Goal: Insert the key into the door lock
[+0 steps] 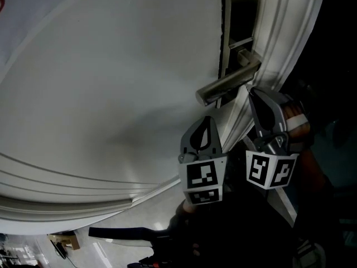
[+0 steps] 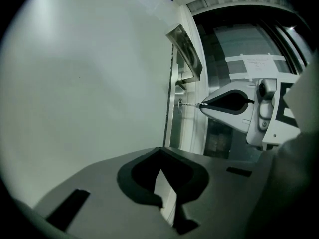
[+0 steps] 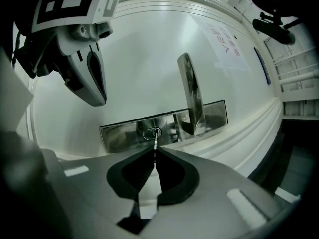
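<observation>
Metal key [image 3: 155,141]: pinched between right gripper [image 3: 154,152] fingertips, tip in lock [image 3: 152,133].
Handle [image 3: 192,96]: just beside lock, clear of key.
Left gripper [image 2: 160,150]: fingers pressed together, empty, near lock.

I read a white door [image 1: 111,94], brushed-silver lock plate [image 3: 119,136] and handle [image 1: 228,82], a silvery key [image 3: 155,142]. Left tongs [image 2: 160,151] and right tongs [image 3: 154,152] are grey with black pads [image 3: 127,176]; their cubes [image 1: 203,178] carry black-and-white square markers.

Key [image 3: 155,144] tip in keyhole [image 3: 152,133], its rear in right claw [image 3: 155,152]; handle [image 3: 192,96] beside keyhole, on same plate [image 3: 119,133]; left claw [image 3: 97,97] left of both.
</observation>
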`<state>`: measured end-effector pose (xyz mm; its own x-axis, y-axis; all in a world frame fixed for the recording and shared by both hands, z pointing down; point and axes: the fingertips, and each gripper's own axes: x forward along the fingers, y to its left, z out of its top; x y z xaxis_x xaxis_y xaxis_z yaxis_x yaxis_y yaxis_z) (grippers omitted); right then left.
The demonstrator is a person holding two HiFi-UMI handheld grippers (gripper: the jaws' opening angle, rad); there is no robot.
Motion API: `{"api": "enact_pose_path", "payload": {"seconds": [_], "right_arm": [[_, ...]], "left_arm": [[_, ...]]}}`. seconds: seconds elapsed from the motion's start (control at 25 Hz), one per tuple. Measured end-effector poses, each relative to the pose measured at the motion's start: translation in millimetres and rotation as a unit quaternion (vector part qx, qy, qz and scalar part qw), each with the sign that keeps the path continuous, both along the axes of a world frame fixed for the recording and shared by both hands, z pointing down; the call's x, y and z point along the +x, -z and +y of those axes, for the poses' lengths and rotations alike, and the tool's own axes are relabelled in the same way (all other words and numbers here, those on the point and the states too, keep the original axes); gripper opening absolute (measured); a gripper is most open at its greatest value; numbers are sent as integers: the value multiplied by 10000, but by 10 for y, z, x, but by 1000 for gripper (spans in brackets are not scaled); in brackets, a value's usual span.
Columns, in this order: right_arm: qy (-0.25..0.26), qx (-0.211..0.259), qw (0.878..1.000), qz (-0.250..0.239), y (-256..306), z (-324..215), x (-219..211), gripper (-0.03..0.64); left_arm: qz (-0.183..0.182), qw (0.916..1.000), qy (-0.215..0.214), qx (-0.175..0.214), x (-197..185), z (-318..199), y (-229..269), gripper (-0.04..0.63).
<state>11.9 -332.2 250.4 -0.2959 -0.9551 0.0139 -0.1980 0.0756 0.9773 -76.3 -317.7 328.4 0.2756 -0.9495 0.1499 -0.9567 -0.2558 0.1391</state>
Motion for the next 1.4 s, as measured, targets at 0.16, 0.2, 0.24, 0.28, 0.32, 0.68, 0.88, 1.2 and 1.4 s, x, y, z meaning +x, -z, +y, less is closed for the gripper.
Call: {"api": "enact_pose_path", "payload": {"seconds": [0.16,0.2,0.24,0.28,0.32,0.68,0.88,1.2,1.4], "right_arm": [[-120,-19,9999,70,7,5,-5,12],[-156,-19,9998,89,9,6,-7,12],[-191,-18,9998,107,10,8,-9,12],[-222,-17,9997,119,11,10,-12,12],[-249,-18,9996,125,10,12,-14,12],[-482,87,9985,257,8,17,-39,12],[-574,145,9975,394,8,17,-43,12],[-685,238,9953,647,6,-28,-79,12],[-671,229,9954,648,18,-22,-94,12]], "left_arm": [[53,10000,-50,33,-4,-18,27,0],[59,10000,-61,44,-4,-20,32,0],[39,10000,-64,53,-8,-21,29,0],[5,10000,-68,63,-11,-22,21,0],[-20,9999,-83,65,-11,-22,15,0],[66,9997,-206,66,-7,-23,41,0],[75,9997,-212,53,-31,-8,47,0],[86,9997,-223,5,-59,-7,23,0],[103,9998,-185,31,-102,-11,20,0]]}}
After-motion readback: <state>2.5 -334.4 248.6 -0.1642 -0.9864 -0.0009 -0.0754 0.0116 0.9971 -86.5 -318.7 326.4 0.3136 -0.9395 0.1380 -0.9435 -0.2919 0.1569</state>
